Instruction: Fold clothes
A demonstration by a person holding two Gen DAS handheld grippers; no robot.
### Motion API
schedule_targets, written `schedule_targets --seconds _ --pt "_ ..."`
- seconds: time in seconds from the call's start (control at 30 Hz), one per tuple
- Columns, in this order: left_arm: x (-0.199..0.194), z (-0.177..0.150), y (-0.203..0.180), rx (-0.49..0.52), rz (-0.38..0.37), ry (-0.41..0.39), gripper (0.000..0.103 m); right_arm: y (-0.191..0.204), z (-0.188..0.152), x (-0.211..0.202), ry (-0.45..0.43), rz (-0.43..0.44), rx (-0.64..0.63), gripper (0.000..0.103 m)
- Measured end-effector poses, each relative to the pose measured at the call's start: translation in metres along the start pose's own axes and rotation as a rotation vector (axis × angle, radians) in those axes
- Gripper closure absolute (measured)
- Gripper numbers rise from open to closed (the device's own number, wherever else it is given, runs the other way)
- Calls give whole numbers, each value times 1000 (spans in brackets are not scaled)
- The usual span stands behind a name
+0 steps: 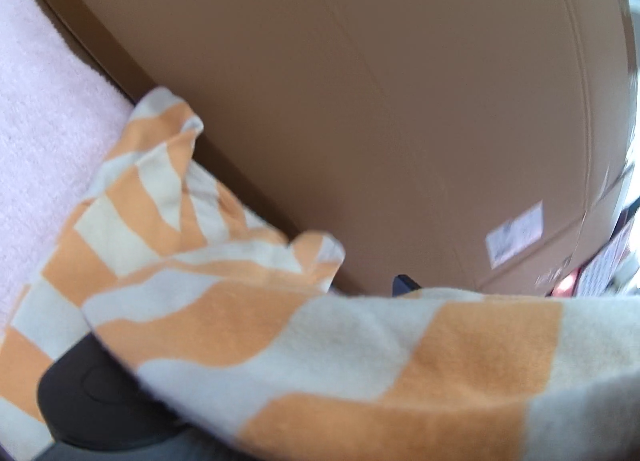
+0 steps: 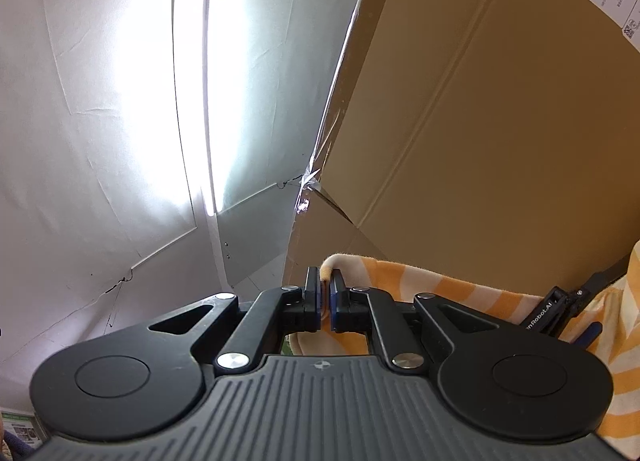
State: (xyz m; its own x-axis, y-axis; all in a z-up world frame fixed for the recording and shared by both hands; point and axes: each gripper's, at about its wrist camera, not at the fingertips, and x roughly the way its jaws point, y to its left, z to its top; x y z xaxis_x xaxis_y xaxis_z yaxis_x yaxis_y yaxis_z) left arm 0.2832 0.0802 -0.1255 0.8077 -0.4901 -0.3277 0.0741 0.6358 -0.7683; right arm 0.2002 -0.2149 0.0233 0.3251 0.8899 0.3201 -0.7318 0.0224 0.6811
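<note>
Against the tall brown cardboard box [image 2: 500, 141] that fills the background of both views, the orange-and-cream striped knit garment [image 1: 320, 341] hangs stretched between the two hand-held tools. The right black two-finger gripper [image 2: 325, 293] is tilted upward and pinched nearly shut on a rolled edge of the cloth, which pokes up between its blue-lined pads. The left black two-finger gripper [image 2: 568, 311] shows at the right edge of the right wrist view, with stripes draped around it; in its own view the cloth covers almost everything, so only one fingertip [image 1: 404, 284] peeks above the fabric, and I cannot tell whether anything is pressed between its fingers. One loose fold slumps onto the pale pink fleecy surface [image 1: 44, 109] beside the box. The main risk, as I judge it, is on the left: if those fingers stand wide with the cloth merely lying over them, that end may slide off and the garment will swing from the right pinch alone, spoiling the fold. The right hold is also thin, a mere edge, so a sharp tug could pull it free. The box stands close, and the cloth could drag against it
</note>
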Motion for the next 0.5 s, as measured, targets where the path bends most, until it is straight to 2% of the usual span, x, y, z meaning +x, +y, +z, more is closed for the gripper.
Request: schedule_targets --seconds 0.13,0.2,0.3,0.37,0.5 --pt "-4 -9 -6 66 -43 125 24 0 5 -10 -47 4 8 98" --pt "-12 -9 -11 141 -23 134 19 1 6 -17 -69 23 15 98" --pt "-13 -3 -11 225 17 154 19 6 6 -26 -101 44 11 98" --pt "-16 2 -8 227 -3 185 19 10 4 -30 -117 42 2 98" --pt "-20 6 -5 241 9 172 18 10 -2 -37 -105 41 20 98"
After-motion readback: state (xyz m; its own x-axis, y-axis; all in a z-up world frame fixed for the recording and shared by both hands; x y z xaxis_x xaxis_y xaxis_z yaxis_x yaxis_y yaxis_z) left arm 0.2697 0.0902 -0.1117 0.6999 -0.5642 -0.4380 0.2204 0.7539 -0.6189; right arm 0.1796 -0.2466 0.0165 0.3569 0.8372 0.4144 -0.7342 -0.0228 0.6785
